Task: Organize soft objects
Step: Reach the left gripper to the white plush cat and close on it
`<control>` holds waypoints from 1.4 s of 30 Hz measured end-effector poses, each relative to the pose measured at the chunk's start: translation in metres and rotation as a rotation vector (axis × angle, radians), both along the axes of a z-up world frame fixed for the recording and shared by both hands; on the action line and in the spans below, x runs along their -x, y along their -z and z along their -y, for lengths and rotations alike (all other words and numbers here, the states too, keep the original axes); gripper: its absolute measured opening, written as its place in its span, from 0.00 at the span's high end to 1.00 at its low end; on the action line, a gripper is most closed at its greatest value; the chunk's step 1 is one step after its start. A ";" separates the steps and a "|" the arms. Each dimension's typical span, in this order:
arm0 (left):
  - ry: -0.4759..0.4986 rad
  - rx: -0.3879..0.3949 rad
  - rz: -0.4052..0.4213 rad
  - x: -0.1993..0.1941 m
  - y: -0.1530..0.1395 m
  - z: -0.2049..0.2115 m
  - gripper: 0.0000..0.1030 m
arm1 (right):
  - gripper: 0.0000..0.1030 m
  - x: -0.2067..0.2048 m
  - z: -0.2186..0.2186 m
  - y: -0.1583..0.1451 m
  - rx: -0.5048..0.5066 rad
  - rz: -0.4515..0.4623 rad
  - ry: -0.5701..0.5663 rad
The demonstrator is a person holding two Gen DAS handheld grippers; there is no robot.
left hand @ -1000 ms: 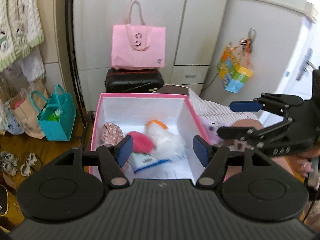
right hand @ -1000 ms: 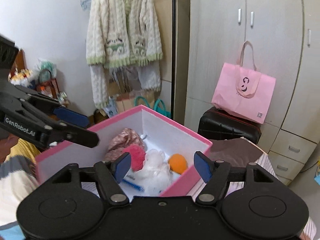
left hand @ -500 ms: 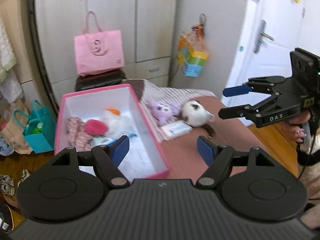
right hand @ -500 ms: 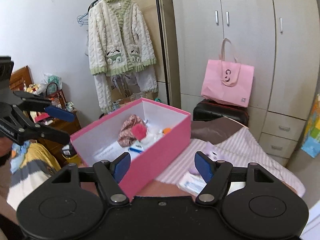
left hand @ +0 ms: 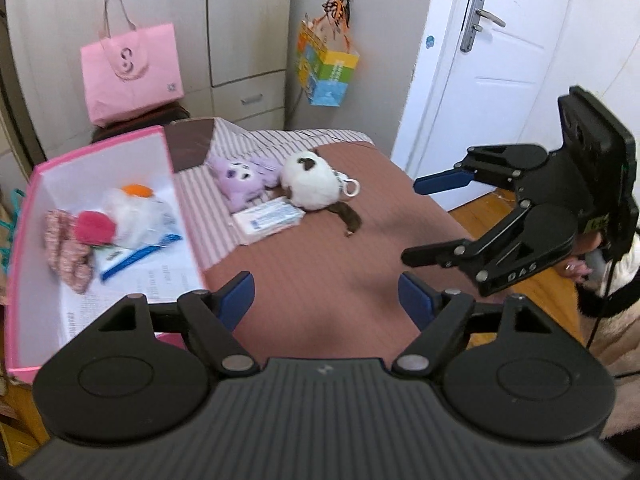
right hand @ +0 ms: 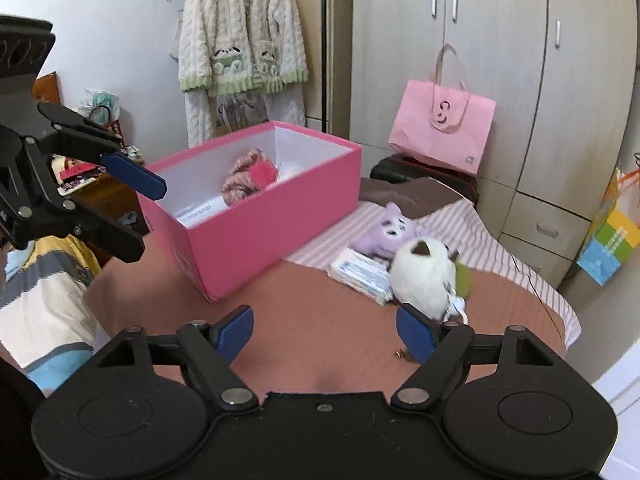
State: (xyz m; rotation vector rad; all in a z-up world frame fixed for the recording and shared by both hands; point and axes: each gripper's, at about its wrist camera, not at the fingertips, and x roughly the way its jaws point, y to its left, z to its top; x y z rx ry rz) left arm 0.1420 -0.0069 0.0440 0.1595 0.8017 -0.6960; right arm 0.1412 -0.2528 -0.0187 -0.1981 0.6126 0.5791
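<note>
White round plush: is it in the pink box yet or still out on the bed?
Out. The white round plush lies on the bedcover beside the purple plush and a tissue pack, clear of the pink box; neither gripper touches it.

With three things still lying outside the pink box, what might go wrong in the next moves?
1. The white plush rests against the tissue pack and the purple plush; a grasp may catch or drag a neighbour.
2. Its clip and brown tail trail loose and may snag.
3. Both the left gripper and right gripper, jaws opening and empty, face the same pile, so they may collide.
</note>
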 end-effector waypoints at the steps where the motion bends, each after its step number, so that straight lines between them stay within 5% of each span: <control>1: 0.002 0.012 -0.009 -0.003 0.003 0.004 0.20 | 0.17 -0.003 0.004 0.003 -0.004 -0.001 0.004; 11: -0.026 0.129 -0.037 -0.040 0.035 0.036 0.17 | 0.16 -0.031 0.021 0.040 -0.023 0.070 0.042; 17: -0.050 0.245 -0.098 -0.070 0.057 0.052 0.18 | 0.17 -0.054 0.016 0.066 0.055 0.151 0.025; 27: -0.189 0.252 -0.018 -0.109 0.093 0.081 0.21 | 0.23 -0.115 0.033 0.083 -0.086 0.082 0.049; 34: -0.284 0.275 -0.013 -0.142 0.105 0.092 0.36 | 0.23 -0.130 0.032 0.095 -0.116 0.077 0.022; 38: -0.307 0.268 0.043 -0.147 0.111 0.098 0.38 | 0.26 -0.133 0.027 0.099 -0.080 0.086 0.016; 42: -0.302 0.278 -0.004 -0.153 0.124 0.100 0.38 | 0.35 -0.130 0.021 0.106 -0.034 0.088 0.016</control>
